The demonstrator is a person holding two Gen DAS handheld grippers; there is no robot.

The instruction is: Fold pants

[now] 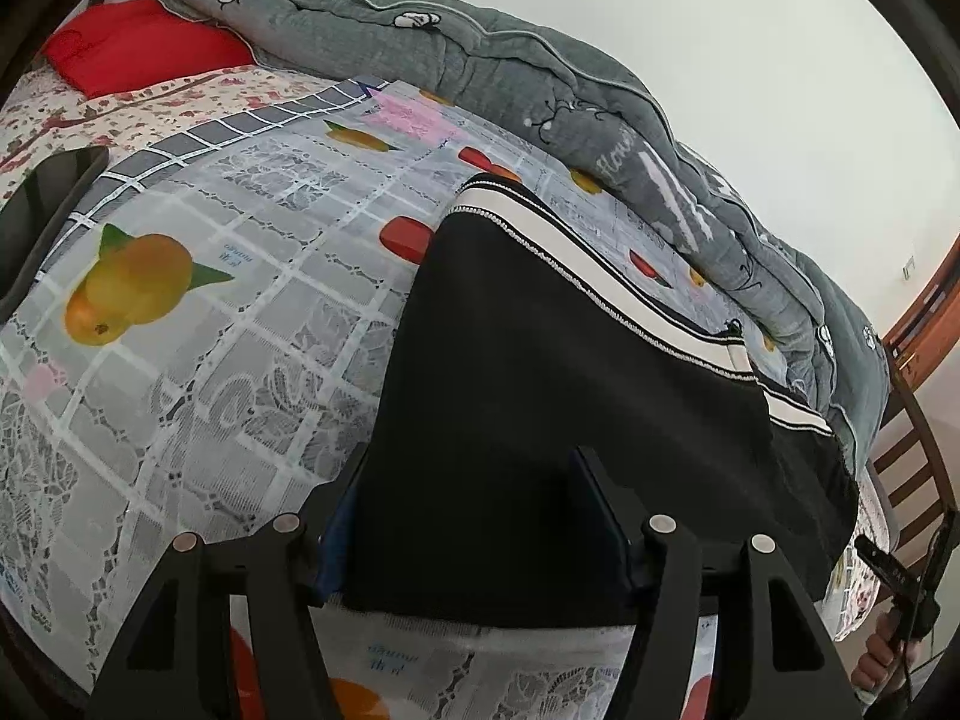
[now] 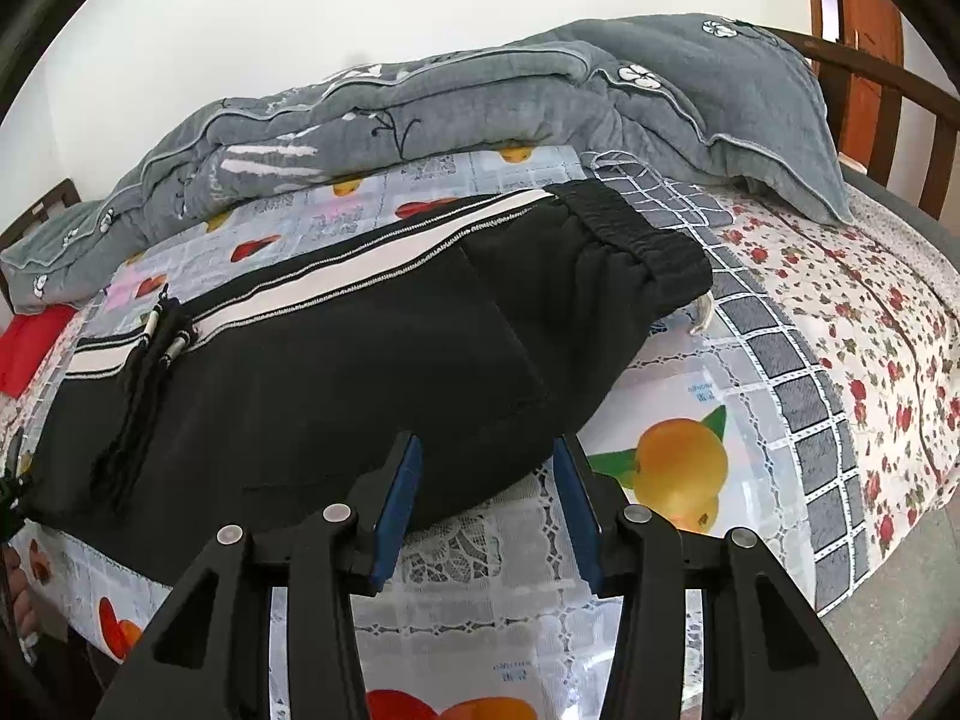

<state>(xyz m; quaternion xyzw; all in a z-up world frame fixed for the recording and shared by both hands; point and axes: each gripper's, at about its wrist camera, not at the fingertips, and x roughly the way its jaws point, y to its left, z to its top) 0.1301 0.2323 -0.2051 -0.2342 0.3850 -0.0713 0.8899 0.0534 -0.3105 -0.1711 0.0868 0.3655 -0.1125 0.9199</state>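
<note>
With both tongs, left tongs [image 1: 474, 516] and right tongs [image 2: 486, 480], parted loosely around the pants' [image 2: 336, 360] near edge, we risk the cloth slipping free when lifted.

A grey quilt [image 1: 456, 54] lies along the far side of the fruit-print cloth [image 1: 198, 312]; a red pillow [image 1: 138, 48] sits beside the quilt's end.

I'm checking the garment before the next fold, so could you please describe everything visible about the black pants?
The black pants look like thick knit fabric. They lie flat, apparently already folded, on the fruit-printed cloth that covers the bed. A white stripe with beaded edging runs along the far side, the elastic waistband is gathered at one end, and a black drawstring lies across the top. Their near edge sits between the open jaws of both the left gripper and the right gripper.
</note>
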